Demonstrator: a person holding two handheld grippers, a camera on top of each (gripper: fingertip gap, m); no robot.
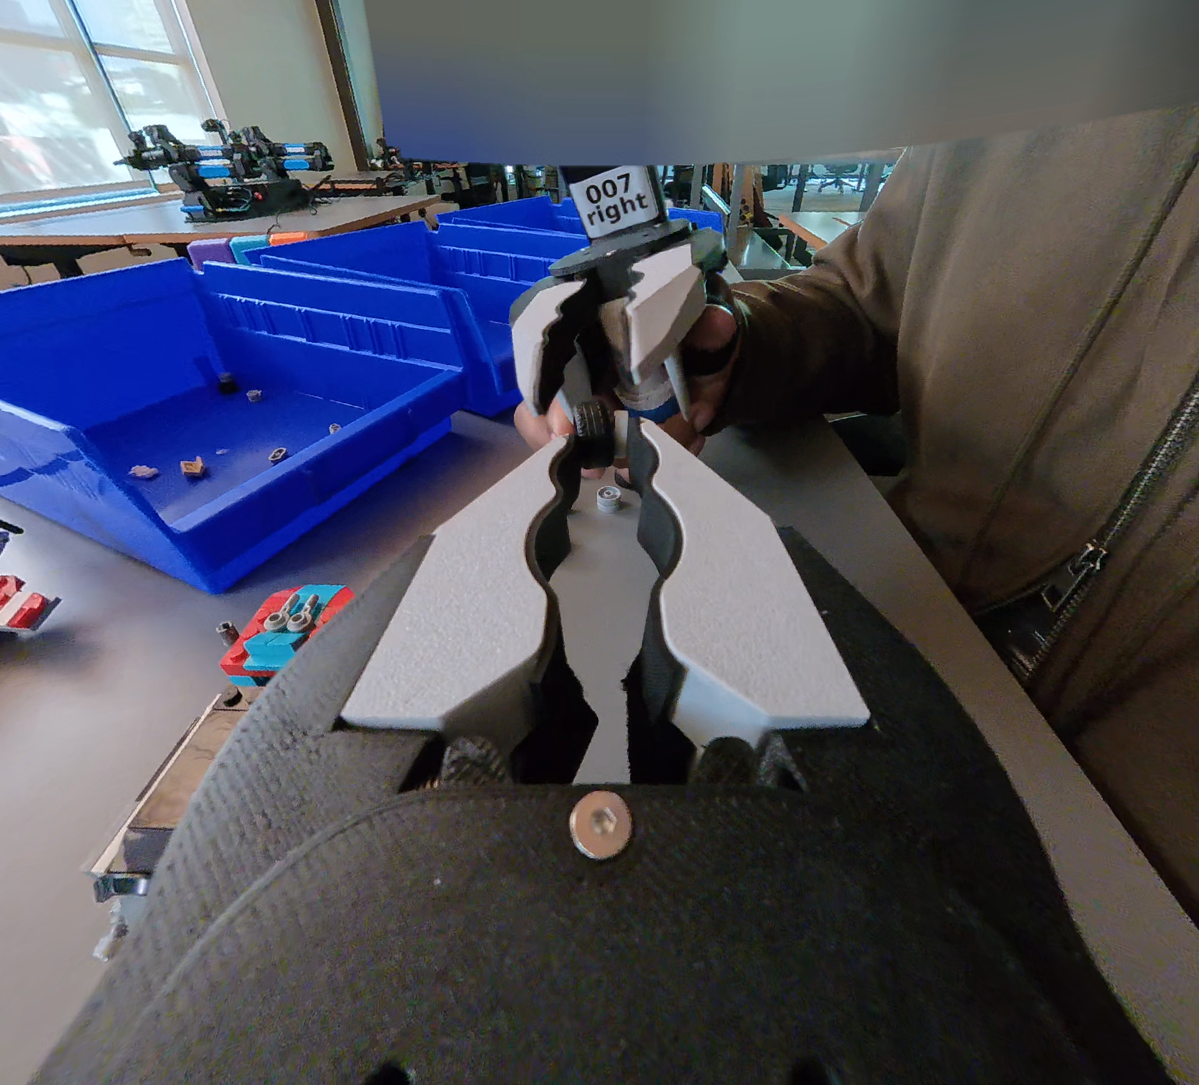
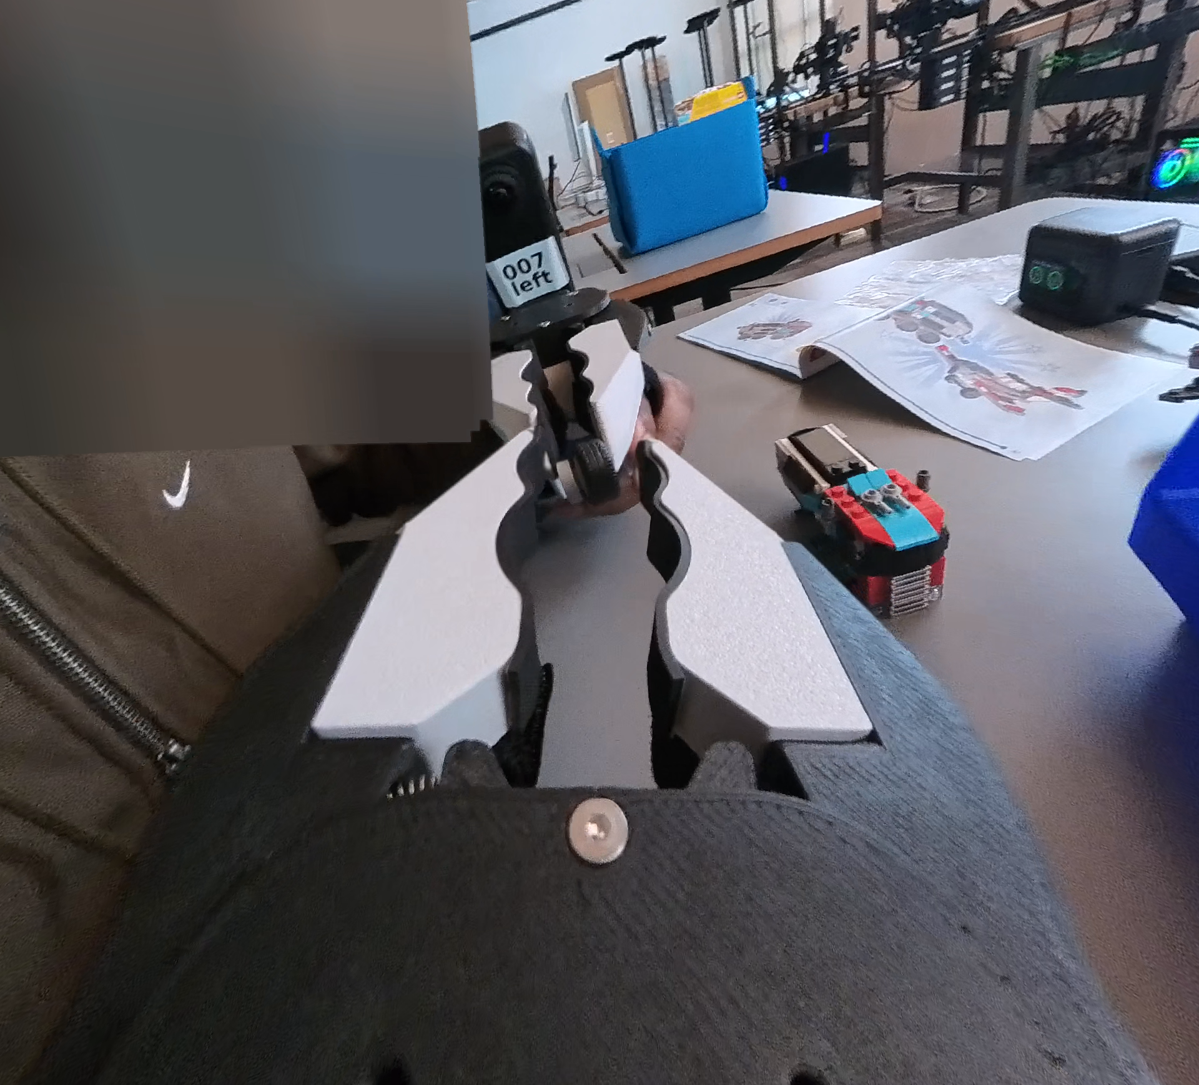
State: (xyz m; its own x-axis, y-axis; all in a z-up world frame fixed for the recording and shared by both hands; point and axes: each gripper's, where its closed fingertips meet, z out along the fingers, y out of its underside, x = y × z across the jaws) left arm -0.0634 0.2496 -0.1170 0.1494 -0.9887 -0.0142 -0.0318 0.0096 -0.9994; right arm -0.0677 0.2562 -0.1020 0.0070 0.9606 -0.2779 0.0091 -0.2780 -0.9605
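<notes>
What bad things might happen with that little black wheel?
The left gripper pinches the wheel only at its fingertips, above the table, so it might slip out and roll away. The open right gripper sits very close and could knock it loose. A small grey hub below could get bumped.

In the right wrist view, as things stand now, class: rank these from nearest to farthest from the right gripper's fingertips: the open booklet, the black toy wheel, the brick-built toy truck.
1. Black toy wheel: right at the right gripper tips, held by the left gripper.
2. Brick-built toy truck: on the table, off to the right.
3. Open booklet: beyond the truck, farther right and back.
</notes>
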